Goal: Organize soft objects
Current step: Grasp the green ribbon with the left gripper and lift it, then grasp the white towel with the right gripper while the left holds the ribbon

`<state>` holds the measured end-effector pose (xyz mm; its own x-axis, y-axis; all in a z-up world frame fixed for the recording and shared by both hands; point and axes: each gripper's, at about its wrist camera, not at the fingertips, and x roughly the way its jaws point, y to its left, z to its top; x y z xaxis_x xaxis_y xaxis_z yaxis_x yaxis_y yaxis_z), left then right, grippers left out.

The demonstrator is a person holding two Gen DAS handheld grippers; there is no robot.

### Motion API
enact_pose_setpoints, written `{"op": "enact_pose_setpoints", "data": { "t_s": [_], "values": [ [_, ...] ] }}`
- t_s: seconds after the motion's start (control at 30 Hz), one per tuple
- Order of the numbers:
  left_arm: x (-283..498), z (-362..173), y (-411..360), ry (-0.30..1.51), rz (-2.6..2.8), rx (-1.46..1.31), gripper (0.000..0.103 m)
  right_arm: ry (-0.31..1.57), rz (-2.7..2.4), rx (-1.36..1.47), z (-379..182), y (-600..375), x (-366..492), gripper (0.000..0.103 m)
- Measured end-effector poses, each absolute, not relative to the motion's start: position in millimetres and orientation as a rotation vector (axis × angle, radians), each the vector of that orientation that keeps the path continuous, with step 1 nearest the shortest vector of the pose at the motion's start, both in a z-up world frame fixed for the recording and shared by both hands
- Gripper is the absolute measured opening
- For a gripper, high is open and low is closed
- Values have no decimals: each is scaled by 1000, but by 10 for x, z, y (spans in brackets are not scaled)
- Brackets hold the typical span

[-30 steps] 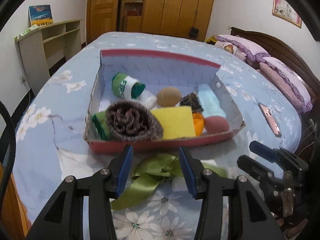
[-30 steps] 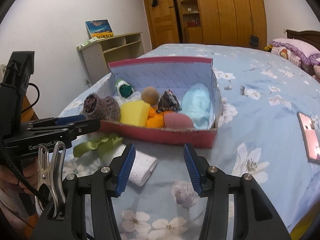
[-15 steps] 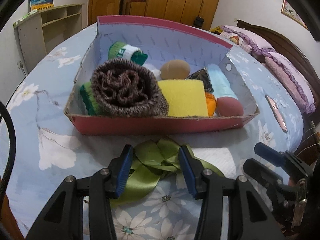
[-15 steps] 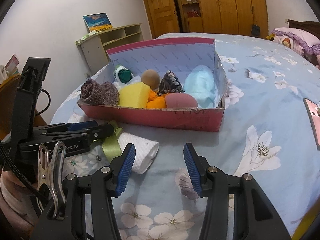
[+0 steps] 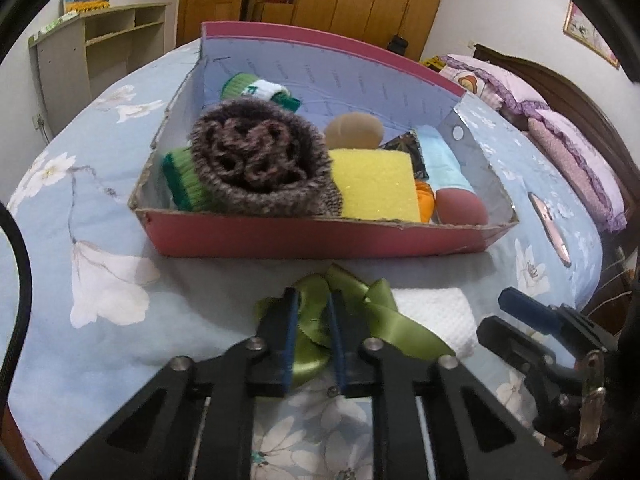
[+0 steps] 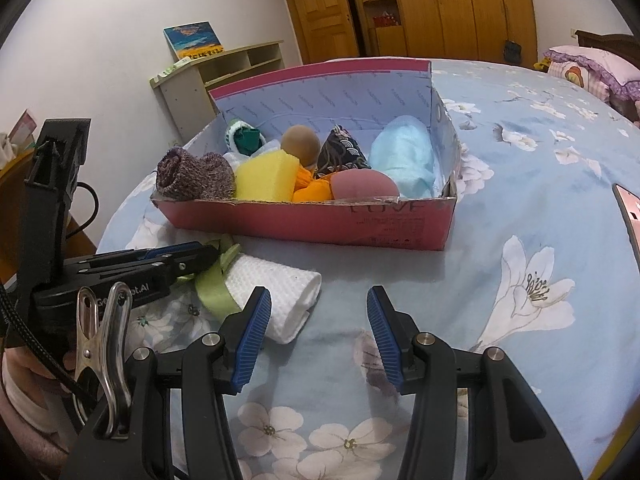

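A pink cardboard box (image 5: 320, 240) (image 6: 360, 224) on the bed holds several soft things: a brown knit roll (image 5: 256, 164), a yellow sponge (image 5: 376, 184), green socks, a light blue cloth (image 6: 404, 156). In front of it lie a green ribbon (image 5: 384, 320) (image 6: 212, 288) and a rolled white towel (image 5: 436, 312) (image 6: 280, 296). My left gripper (image 5: 312, 312) is shut on the green ribbon, low over the sheet. My right gripper (image 6: 316, 312) is open and empty, just right of the towel.
The bed has a blue floral sheet (image 6: 520, 200). A pink phone (image 5: 548, 228) (image 6: 630, 216) lies at the right. Purple pillows (image 5: 560, 136) sit by the headboard. A shelf unit (image 5: 100, 40) and wooden wardrobes stand beyond the bed.
My left gripper moved forward and down and its jaws closed on the green ribbon. The right gripper dropped slightly closer to the towel and stays open.
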<state>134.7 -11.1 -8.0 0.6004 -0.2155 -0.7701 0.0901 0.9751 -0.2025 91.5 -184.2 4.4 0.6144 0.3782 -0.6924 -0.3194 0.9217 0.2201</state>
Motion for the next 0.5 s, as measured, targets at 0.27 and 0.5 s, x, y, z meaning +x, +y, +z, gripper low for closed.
{"op": "enact_pose_setpoints", "data": {
  "t_s": [0.27,0.5],
  "values": [
    [1176,93,113,856,-161,-184,6,817,406,67,46,-1797,904,51],
    [1120,187,209,836,-159,-180,11,828,415,59,20,-1712,922,51]
  ]
}}
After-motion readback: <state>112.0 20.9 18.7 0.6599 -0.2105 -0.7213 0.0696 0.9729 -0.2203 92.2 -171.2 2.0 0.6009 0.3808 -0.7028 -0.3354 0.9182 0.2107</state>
